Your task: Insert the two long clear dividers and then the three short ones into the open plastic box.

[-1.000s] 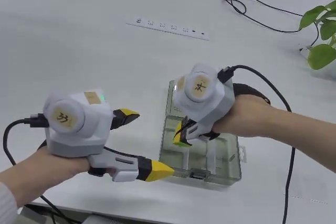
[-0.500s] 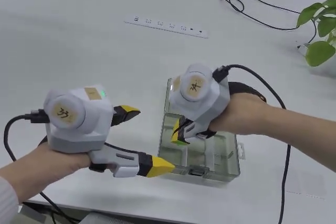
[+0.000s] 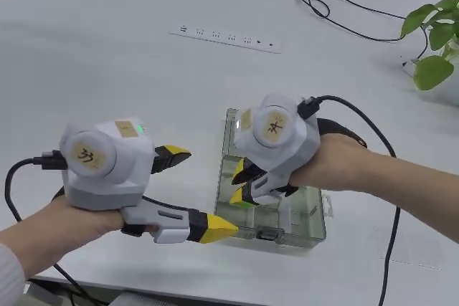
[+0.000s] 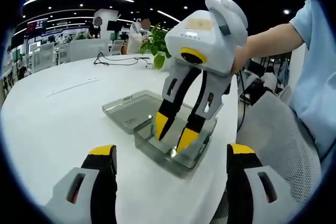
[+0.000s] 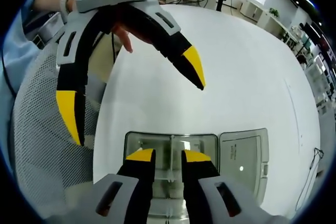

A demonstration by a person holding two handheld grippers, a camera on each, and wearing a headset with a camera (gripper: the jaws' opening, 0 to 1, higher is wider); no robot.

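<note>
Right claw, narrowly parted, straddles a clear divider upright inside the open plastic box; left claw gapes wide beside the box. Likely seating dividers; next, probably lift clear and fetch another.

Desk: one.
Tongs: two, the left tongs and the right tongs.
Plastic box: one, with one lid.
Clear dividers: at least one stood in the box; the full count could not be read.
Power strip: one.
Plant: one.
Black cable looped on the desk: one.
</note>
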